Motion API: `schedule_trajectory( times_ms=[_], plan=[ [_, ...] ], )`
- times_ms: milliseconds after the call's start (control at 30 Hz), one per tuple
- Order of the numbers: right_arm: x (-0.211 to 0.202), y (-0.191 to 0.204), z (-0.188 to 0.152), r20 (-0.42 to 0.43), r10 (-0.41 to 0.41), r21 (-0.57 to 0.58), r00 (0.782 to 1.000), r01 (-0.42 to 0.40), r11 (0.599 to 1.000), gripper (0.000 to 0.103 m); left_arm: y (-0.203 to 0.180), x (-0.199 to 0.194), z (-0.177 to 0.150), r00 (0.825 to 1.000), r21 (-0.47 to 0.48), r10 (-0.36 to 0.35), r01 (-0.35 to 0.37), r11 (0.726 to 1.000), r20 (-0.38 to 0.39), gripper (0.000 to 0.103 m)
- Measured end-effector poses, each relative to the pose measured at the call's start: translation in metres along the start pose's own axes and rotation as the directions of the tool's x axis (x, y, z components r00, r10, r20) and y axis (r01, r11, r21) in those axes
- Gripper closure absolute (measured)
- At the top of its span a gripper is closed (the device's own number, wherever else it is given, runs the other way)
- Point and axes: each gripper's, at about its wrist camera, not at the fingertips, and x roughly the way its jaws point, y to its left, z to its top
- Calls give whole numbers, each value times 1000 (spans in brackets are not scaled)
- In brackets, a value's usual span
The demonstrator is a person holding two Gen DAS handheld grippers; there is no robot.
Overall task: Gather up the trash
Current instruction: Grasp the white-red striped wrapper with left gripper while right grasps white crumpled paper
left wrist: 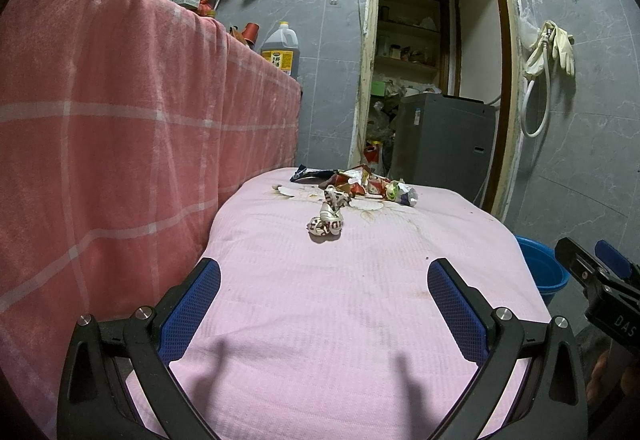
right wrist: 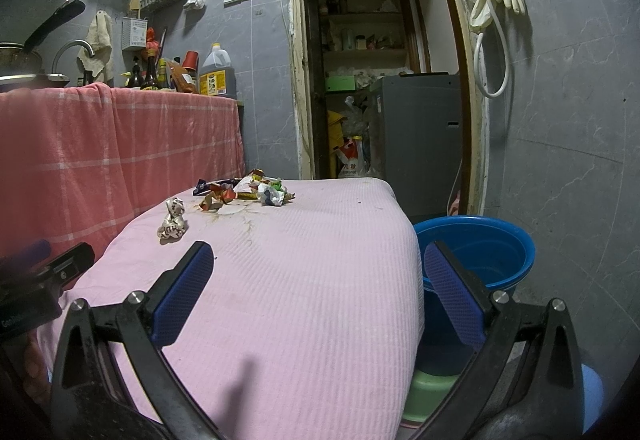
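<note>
Crumpled wrappers lie in a pile at the far end of a table under a pink cloth; the same pile shows in the right wrist view. One white crumpled wrapper sits apart, nearer to me. My left gripper hovers open over the near half of the cloth, nothing between its blue pads. My right gripper is open too, near the table's right edge, and appears at the far right of the left wrist view. A blue bucket stands on the floor to the right.
A counter draped in a red checked towel runs along the left, with bottles and an oil jug on top. Behind the table an open doorway shows a grey appliance and shelves. A green basin sits under the bucket.
</note>
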Motion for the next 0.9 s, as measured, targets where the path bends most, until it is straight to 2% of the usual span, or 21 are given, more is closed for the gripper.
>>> schedule_trajectory(
  times_ms=[300, 600, 900],
  plan=[
    [3, 2, 7, 10, 42, 2, 999, -42, 999, 0, -2, 2, 13, 999, 10, 16, -16, 1000, 37, 1],
    [30, 1, 51, 87, 90, 16, 992, -92, 996, 0, 12, 35, 48, 996, 5, 42, -43, 999, 77, 1],
    [85, 8, 89, 78, 138, -9, 987, -137, 990, 0, 18, 84, 69, 999, 31, 33, -33, 999, 9, 1]
  ],
)
